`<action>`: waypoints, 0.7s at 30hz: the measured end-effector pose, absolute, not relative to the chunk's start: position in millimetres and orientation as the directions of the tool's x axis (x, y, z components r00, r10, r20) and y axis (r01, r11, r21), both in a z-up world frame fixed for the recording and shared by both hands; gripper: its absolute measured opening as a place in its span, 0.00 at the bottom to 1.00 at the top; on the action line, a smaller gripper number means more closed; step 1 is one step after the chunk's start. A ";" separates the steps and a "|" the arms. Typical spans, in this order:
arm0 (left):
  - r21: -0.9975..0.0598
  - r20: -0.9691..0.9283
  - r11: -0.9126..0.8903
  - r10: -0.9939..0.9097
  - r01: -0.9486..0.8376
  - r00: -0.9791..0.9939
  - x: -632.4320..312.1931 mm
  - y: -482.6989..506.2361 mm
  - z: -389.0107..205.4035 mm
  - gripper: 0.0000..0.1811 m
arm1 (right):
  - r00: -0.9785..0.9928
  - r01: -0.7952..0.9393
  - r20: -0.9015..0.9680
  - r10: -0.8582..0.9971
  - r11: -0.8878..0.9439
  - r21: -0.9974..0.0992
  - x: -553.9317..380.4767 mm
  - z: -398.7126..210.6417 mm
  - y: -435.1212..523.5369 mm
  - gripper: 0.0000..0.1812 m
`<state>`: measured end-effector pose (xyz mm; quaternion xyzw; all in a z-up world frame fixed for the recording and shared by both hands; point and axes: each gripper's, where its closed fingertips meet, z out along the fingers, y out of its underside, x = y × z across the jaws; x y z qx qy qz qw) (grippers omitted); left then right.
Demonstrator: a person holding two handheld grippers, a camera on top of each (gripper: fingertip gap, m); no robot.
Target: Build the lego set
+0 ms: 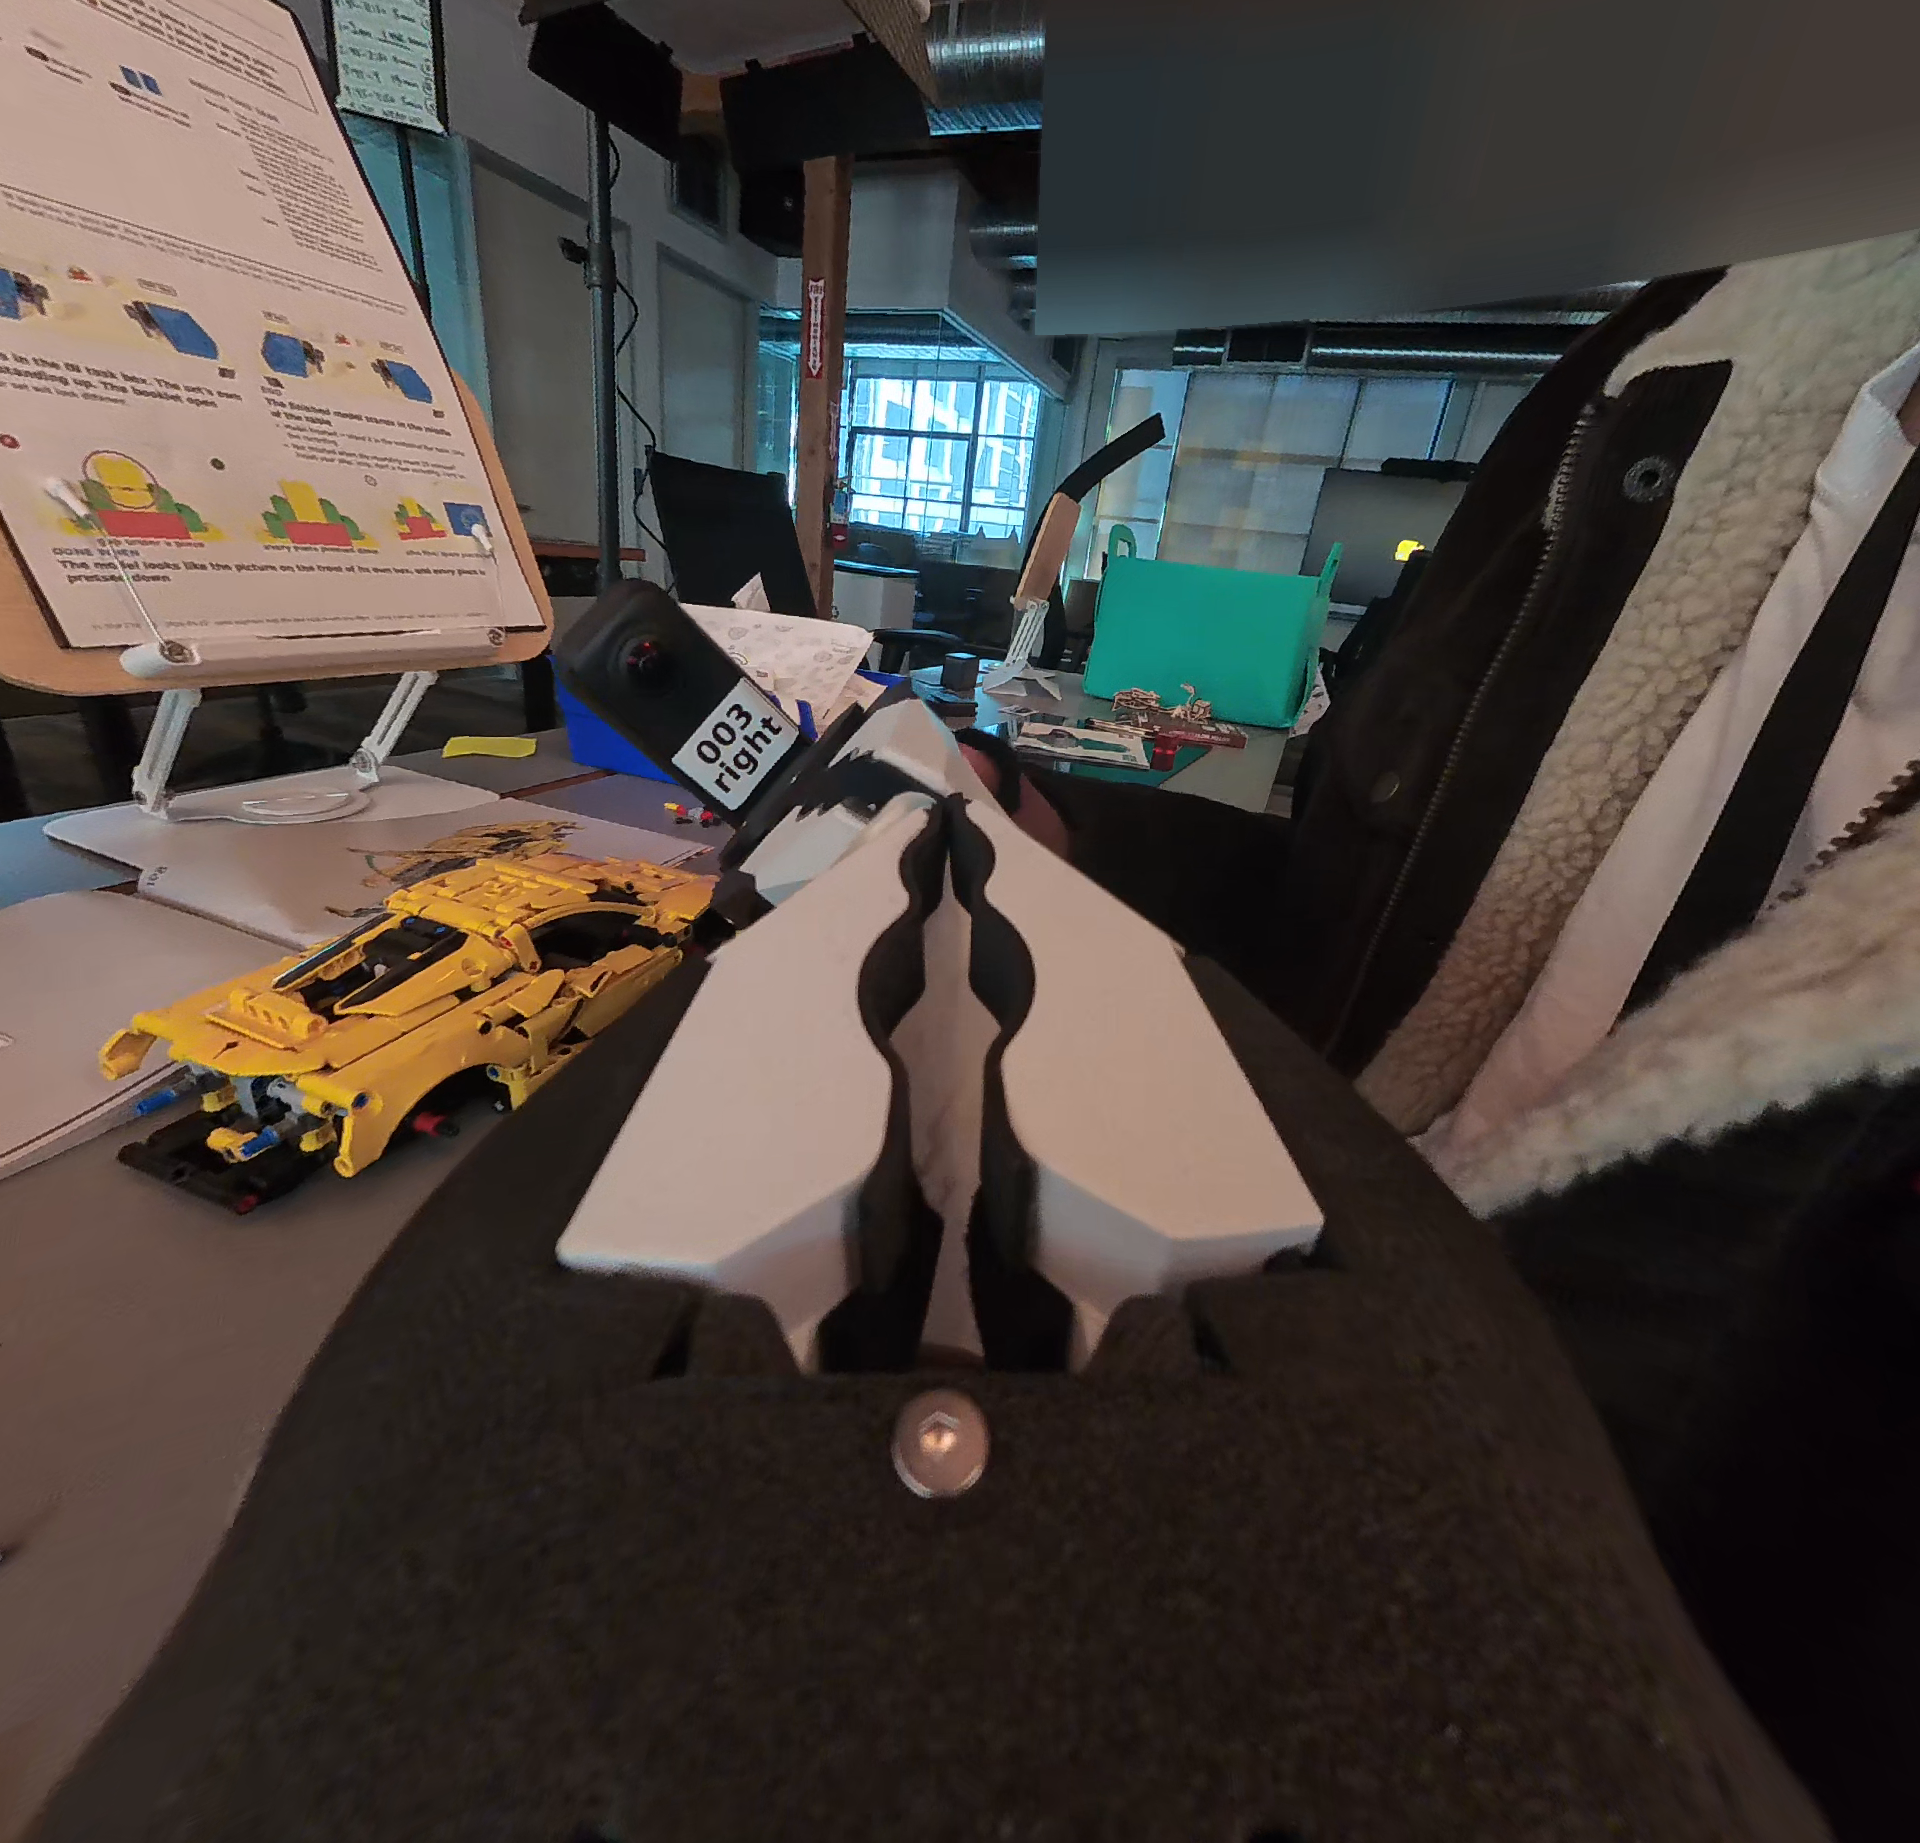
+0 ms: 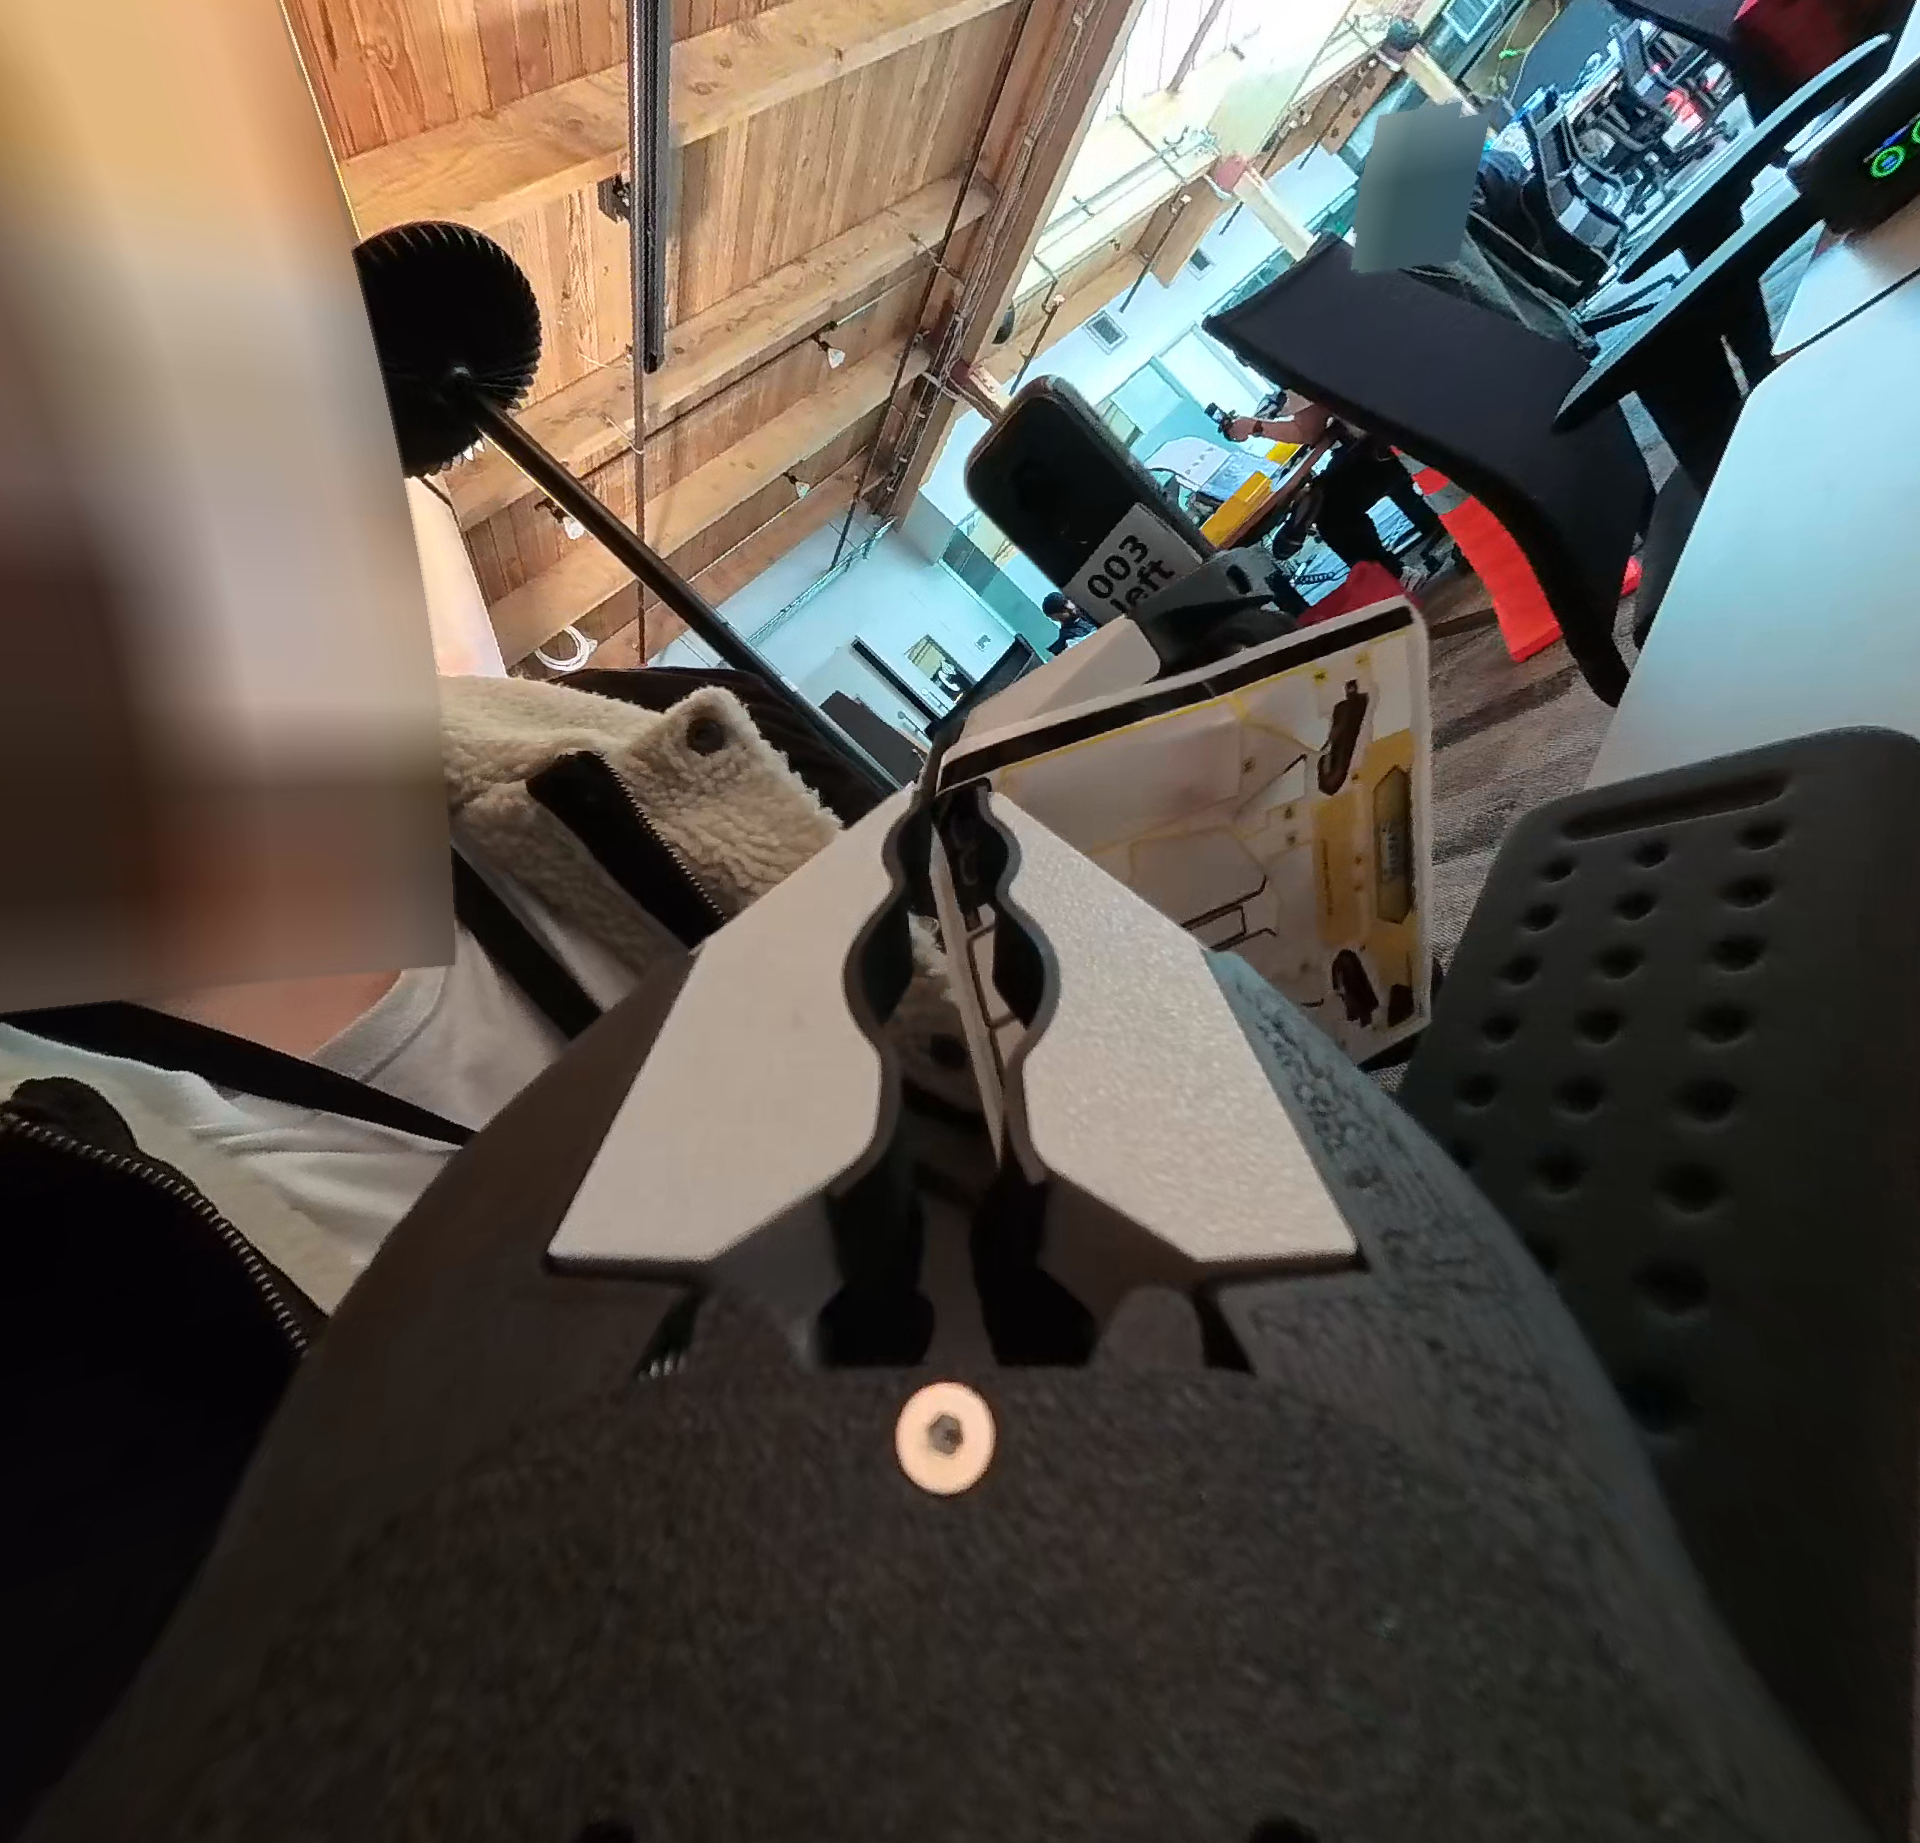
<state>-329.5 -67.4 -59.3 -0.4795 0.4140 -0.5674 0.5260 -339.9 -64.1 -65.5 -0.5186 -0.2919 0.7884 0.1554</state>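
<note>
A partly built yellow lego car (image 1: 416, 983) lies on the grey table (image 1: 156, 1378), to the left of both grippers. My left gripper (image 1: 948, 811) is shut on a thin white sheet (image 1: 951, 1159), which I see edge-on between its pads. In the right wrist view this is a sticker sheet (image 2: 1247, 858) with yellow and dark shapes. My right gripper (image 2: 940, 796) is shut on its edge. The two grippers meet tip to tip at the sheet, held in the air in front of the person. The left gripper's finger (image 2: 1081, 661) shows behind the sheet.
An instruction board (image 1: 229, 339) on a stand is at the left, with booklets (image 1: 436, 858) under the car. A blue bin (image 1: 613, 733) and a teal bag (image 1: 1205, 630) are farther back. The person's fleece-lined jacket (image 1: 1558, 754) is close on the right. A black perforated chair back (image 2: 1662, 1014) is beside the sheet. The tips of both grippers are at nearly the same place.
</note>
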 end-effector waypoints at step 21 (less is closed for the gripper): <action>-0.986 0.099 -0.093 -0.994 0.138 0.041 -332.7 -65.5 -70.1 0.00 | -0.229 0.065 -0.672 0.705 -0.677 -0.733 -331.7 -80.9 -49.6 0.00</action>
